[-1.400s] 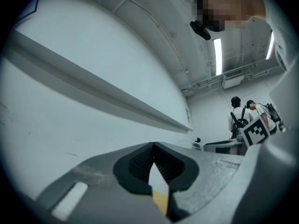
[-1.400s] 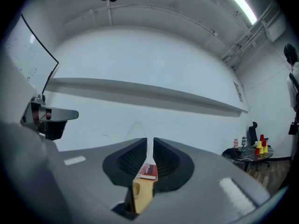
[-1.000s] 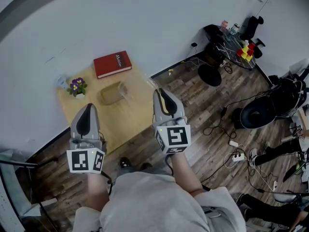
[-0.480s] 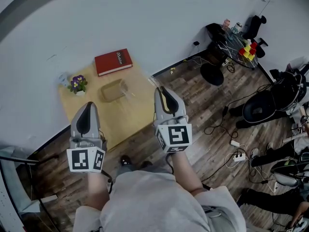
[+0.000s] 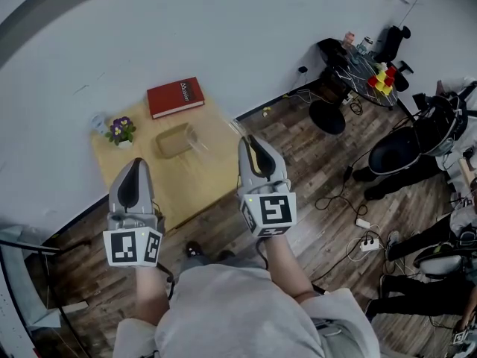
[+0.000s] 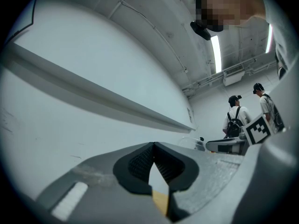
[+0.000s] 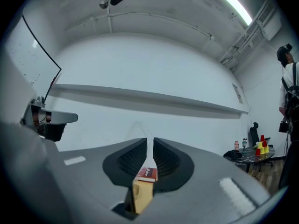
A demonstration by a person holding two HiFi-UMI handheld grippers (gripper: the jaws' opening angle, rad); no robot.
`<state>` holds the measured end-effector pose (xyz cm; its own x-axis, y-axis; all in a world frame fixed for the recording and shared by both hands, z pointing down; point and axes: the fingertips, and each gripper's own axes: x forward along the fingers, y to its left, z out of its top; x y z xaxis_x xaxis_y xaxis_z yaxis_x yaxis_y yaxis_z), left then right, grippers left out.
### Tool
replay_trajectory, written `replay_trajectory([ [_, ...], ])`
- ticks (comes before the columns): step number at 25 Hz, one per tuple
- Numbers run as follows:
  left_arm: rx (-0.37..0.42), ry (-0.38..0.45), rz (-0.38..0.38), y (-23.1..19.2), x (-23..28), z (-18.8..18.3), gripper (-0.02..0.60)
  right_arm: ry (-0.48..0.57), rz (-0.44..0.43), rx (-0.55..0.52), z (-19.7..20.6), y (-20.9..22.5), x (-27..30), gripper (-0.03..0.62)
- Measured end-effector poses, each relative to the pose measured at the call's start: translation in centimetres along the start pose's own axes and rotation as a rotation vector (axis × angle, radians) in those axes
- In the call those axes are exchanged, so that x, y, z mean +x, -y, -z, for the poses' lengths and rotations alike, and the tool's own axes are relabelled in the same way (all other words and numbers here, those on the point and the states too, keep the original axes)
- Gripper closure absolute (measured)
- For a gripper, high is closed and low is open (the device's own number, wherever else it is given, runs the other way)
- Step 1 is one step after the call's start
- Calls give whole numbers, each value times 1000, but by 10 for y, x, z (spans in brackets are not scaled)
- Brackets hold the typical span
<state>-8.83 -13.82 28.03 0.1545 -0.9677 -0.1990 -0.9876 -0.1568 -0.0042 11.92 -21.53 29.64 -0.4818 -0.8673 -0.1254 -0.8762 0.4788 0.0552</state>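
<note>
- While both tools hang over the near side of the small wooden table (image 5: 203,179), the left gripper (image 6: 153,146) has its jaws closed tip to tip, with nothing between them.
- The right gripper (image 7: 149,144) has its jaws all but together, with only a thin slit between them, and it grips nothing.
- A clear container (image 5: 179,141) lies on the table ahead of both tips, to the left of the right gripper and apart from it.
- A red book (image 5: 174,98) lies farther ahead, beyond the container and by the wall (image 5: 246,28).
- A small flower pot (image 5: 119,133) stands straight ahead of the left gripper.
</note>
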Motion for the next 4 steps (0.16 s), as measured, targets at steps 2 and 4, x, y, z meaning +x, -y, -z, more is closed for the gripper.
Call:
replay_trajectory([
  [2,-1,0,-1,1,-2,-1,577,0,-1,0,-1,0,-2,551],
  [4,-1,1,-2,1,-3,-1,577,1,-1,0,-1,0,-3,551],
])
